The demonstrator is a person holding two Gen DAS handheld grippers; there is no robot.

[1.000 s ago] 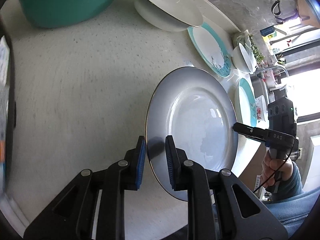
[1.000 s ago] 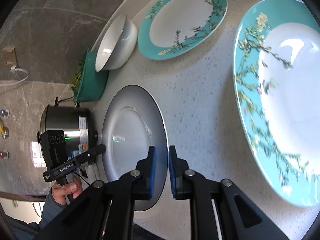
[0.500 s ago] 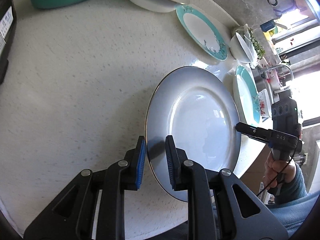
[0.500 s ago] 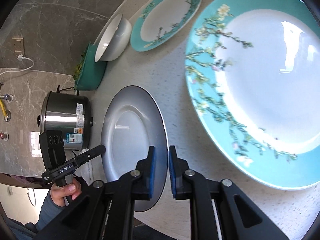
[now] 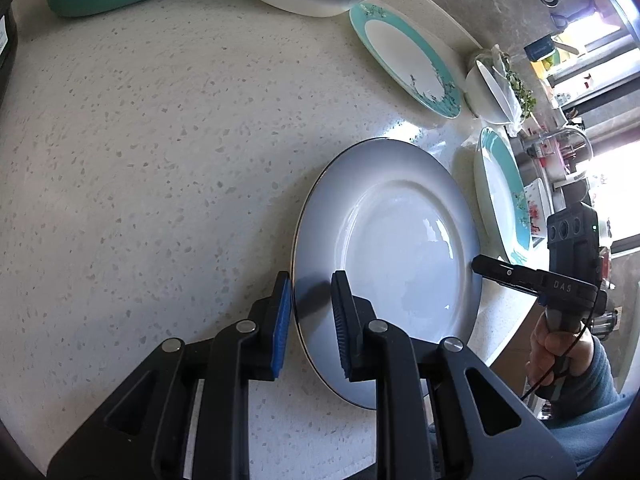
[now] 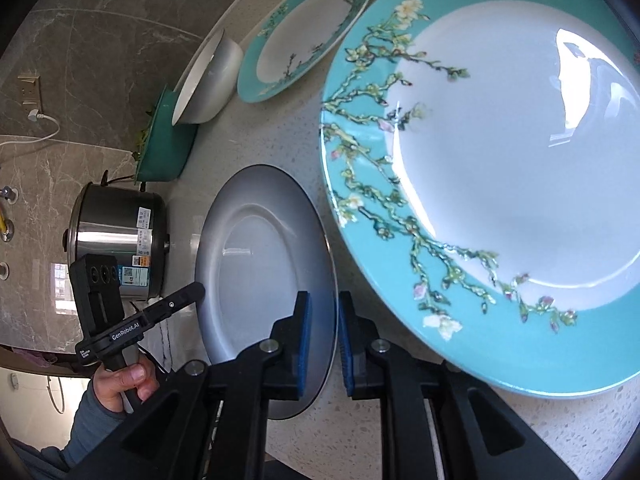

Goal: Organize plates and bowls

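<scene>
On a pale speckled table (image 5: pixel 140 160), a grey-rimmed white plate (image 5: pixel 392 248) is gripped from two opposite sides at once. One side of its rim sits between the blue pads of the left gripper (image 5: pixel 310 312), whose jaws look narrow and closed on the edge. The opposite side sits the same way in the right gripper (image 6: pixel 322 340). Whether the plate rests on the table or is raised just off it cannot be told.

Just to the right of this plate lies a large turquoise plate with blossom branches (image 6: pixel 500 168), its near edge close beside the right gripper. A smaller turquoise plate (image 6: pixel 304 28) lies farther off, with a white bowl (image 6: pixel 208 80) and a green basin (image 6: pixel 166 140) beyond it, and a steel rice cooker (image 6: pixel 120 236) to the far left.

If the grey plate is meant to be stacked, the large turquoise plate is the nearest place, on the right gripper's side.
</scene>
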